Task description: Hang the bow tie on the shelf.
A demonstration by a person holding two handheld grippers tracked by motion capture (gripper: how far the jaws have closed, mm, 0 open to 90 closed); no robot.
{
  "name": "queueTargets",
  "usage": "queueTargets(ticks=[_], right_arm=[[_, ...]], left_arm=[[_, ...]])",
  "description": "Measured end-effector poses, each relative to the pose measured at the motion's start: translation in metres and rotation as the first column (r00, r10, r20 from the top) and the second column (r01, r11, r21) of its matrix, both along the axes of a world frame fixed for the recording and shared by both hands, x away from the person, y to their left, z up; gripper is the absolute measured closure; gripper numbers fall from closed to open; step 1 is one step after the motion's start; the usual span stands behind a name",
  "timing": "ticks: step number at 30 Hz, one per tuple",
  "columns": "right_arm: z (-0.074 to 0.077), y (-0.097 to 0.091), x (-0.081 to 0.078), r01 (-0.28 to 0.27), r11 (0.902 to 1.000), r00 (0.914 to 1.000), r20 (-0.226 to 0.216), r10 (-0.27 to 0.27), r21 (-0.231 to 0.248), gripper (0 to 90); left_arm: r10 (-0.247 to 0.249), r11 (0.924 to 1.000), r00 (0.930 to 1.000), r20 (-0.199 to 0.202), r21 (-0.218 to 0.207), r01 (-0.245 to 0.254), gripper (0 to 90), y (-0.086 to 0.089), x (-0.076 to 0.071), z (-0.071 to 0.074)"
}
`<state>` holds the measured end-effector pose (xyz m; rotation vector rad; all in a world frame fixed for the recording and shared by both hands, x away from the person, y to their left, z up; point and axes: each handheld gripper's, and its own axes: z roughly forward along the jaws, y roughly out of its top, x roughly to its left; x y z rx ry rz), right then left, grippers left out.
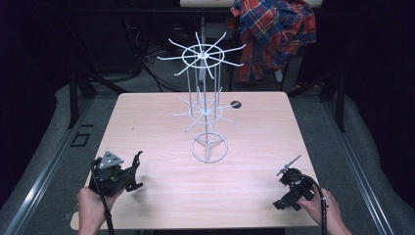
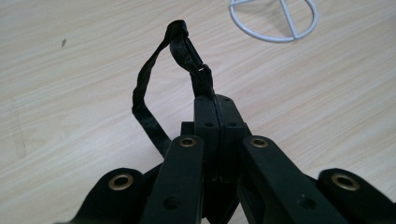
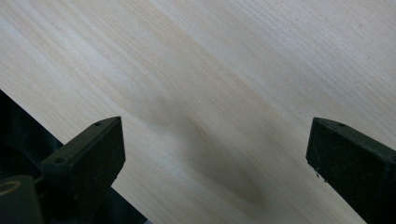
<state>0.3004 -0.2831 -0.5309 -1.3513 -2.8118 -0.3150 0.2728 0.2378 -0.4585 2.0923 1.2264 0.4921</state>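
Note:
My left gripper point(image 1: 135, 170) rests near the table's front left corner, held by a hand. Its jaws are pressed together on a black strap point(image 2: 145, 88), which loops up from the tips and curls back down the left side. From above, the strap point(image 1: 138, 156) sticks up just past the jaws. My right gripper point(image 1: 285, 191) is near the front right corner, also in a hand. In the right gripper view, that gripper point(image 3: 215, 154) has its two jaws wide apart over bare wood, with nothing between them.
A white wire rack point(image 1: 204, 110) with two tiers of spokes stands mid-table on a ring base point(image 2: 275, 21). The light wooden table point(image 1: 259, 142) has a small dark hole point(image 1: 235, 104) behind the rack. A plaid shirt point(image 1: 274, 34) hangs beyond the far edge.

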Motion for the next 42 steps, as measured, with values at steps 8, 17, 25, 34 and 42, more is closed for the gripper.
queueTargets(ticks=[8, 17, 25, 34, 42], right_arm=[[0.001, 0.000, -0.001, 0.004, 1.0000, 1.0000, -0.003, -0.004, -0.003, 4.1], [0.001, 0.000, -0.002, 0.006, 0.9999, 1.0000, -0.002, -0.006, -0.009, 4.1], [0.000, 0.001, -0.003, 0.013, 0.9999, 0.9999, 0.003, -0.013, 0.007, 4.1], [-0.001, 0.000, -0.001, 0.008, 0.9999, 0.9999, -0.006, -0.008, -0.011, 4.1], [-0.001, 0.000, -0.002, 0.007, 1.0000, 1.0000, -0.005, -0.007, -0.006, 4.1]], left_arm=[[-0.007, 1.0000, 0.9998, 0.021, -0.004, 0.007, 89.8, -0.006, 0.002, 0.005], [0.007, 0.9999, 0.9994, 0.035, -0.009, -0.006, 89.7, -0.003, 0.007, 0.006], [0.030, 0.9990, 0.9987, 0.042, -0.034, -0.029, 89.7, 0.004, 0.010, 0.008], [0.014, 0.9982, 0.9979, 0.063, -0.060, -0.010, 89.7, -0.007, 0.018, 0.015], [-0.004, 0.9964, 0.9956, 0.094, -0.083, 0.012, 89.7, -0.022, 0.028, 0.024]])
